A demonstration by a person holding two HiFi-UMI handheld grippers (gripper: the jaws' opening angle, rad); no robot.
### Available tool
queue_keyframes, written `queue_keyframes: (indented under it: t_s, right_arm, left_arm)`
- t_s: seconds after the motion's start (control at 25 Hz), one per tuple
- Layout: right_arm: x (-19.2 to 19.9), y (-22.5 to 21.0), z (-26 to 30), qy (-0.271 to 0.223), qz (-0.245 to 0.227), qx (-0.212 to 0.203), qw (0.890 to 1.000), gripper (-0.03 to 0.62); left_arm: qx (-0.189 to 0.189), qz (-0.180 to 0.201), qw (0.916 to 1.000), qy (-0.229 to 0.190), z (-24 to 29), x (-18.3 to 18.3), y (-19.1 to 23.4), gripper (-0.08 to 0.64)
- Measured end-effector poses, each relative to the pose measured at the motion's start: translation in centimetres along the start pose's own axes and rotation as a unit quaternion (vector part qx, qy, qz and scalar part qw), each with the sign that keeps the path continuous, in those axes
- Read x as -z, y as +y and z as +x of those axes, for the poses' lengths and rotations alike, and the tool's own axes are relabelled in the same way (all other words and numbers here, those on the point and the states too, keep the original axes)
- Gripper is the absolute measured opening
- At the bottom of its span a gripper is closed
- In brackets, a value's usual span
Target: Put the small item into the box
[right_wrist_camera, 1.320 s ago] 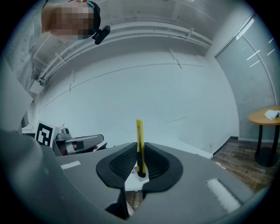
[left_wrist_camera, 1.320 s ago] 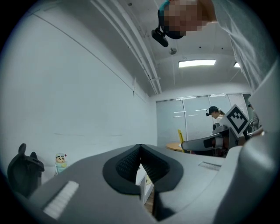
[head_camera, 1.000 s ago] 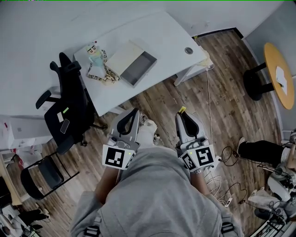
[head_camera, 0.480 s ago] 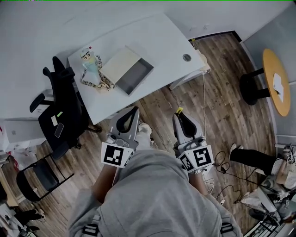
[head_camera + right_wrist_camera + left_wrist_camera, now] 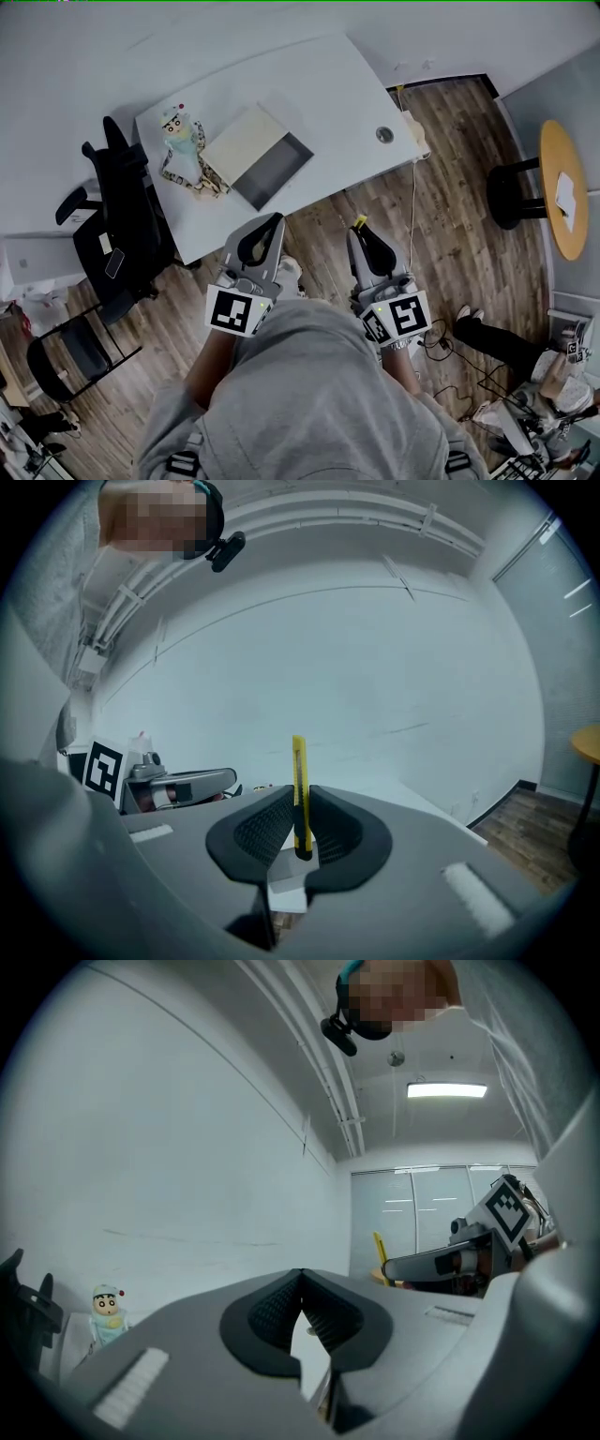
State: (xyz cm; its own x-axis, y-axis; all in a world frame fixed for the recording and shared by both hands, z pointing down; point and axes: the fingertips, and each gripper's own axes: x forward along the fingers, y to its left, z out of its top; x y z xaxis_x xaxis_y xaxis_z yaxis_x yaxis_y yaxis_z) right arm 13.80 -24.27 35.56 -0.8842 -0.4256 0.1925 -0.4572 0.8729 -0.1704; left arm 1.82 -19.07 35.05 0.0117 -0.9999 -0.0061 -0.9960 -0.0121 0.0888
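An open box (image 5: 275, 169) with a cream lid and grey inside lies on the white table (image 5: 319, 84). Both grippers hang over the wooden floor, short of the table's near edge. My right gripper (image 5: 360, 231) (image 5: 300, 803) is shut on a small yellow utility knife (image 5: 299, 780) (image 5: 359, 223), which stands upright between the pads. My left gripper (image 5: 271, 223) (image 5: 300, 1283) is shut with nothing between its pads. The left gripper view also shows the right gripper (image 5: 441, 1262) from the side.
A small doll (image 5: 180, 131) (image 5: 106, 1312) stands on a patterned cloth left of the box. A black office chair (image 5: 122, 220) sits at the table's left end, a folding chair (image 5: 80, 352) behind it. A round yellow-topped table (image 5: 562, 183) and floor cables (image 5: 441, 337) lie to the right.
The table and box have drifted slightly down and left in the head view as the person shifts. Both grippers keep their pose, and the knife stays in the right one.
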Motion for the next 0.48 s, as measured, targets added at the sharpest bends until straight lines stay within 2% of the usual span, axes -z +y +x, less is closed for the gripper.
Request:
queue_keyframes:
  t_s: [0.28,0.48]
  right_arm:
    - [-1.7,-1.3,3.6,-0.002,-0.007,-0.007,1.0,0.067]
    - [-2.2,-1.8,6.1,0.002,-0.013,-0.014,1.0,0.067]
  left_arm:
    - [0.0,0.004,1.0,0.0,3.2,-0.9,2.4,0.003]
    - [0.001,0.005,0.9996,0.027,4.6,-0.8,4.1,0.003]
